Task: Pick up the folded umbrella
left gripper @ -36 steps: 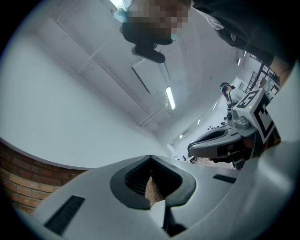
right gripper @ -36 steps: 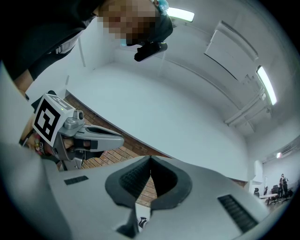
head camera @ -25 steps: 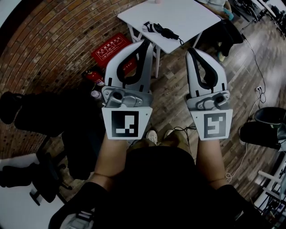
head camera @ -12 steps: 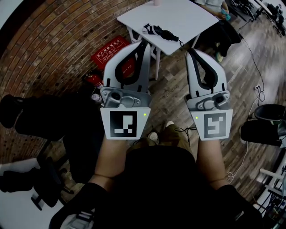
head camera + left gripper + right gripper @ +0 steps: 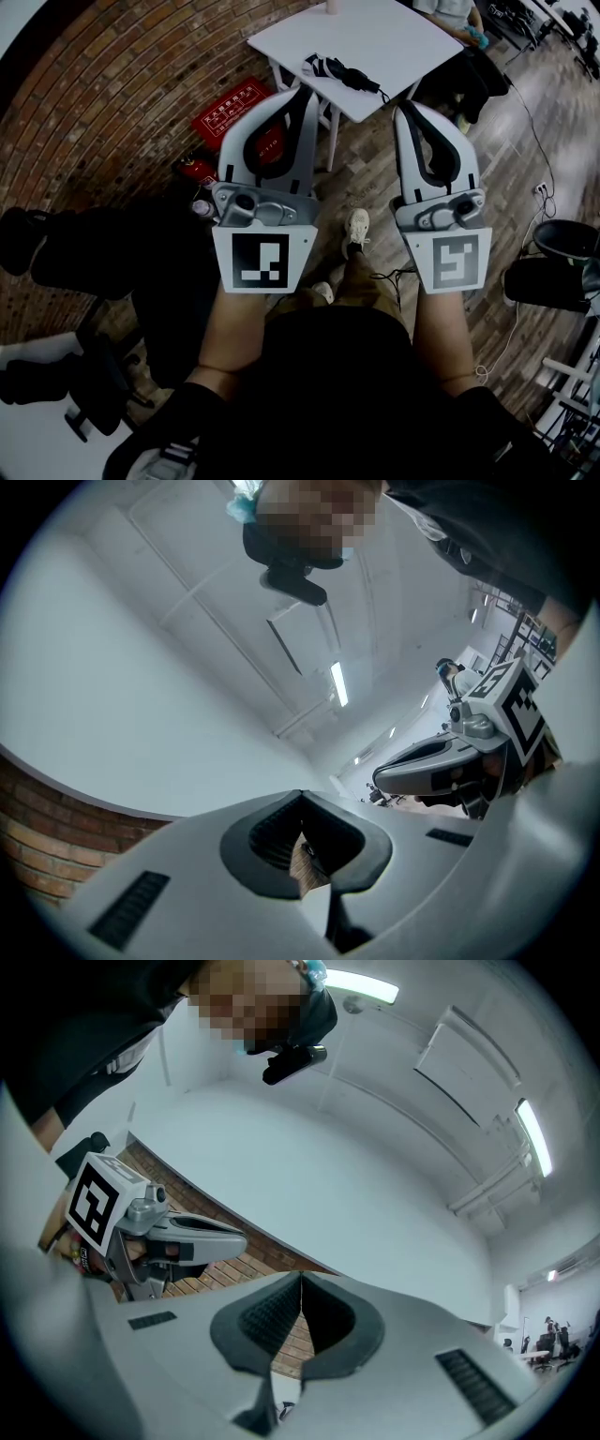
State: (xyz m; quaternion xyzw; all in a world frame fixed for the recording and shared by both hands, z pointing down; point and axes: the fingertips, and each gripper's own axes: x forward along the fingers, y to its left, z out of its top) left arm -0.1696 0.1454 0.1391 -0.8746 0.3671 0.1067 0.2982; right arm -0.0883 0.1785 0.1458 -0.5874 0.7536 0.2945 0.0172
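Two claws point forward side by side, each pressed together with nothing between its jaws. The folded umbrella [image 5: 339, 68], black with a white patch, lies at 12 o'clock in the head view, by the near edge of the white counter [image 5: 403, 37]. The left claw [image 5: 302, 91] shows at the umbrella's 8 o'clock and the right claw [image 5: 401, 109] at its 4 o'clock; neither touches it.
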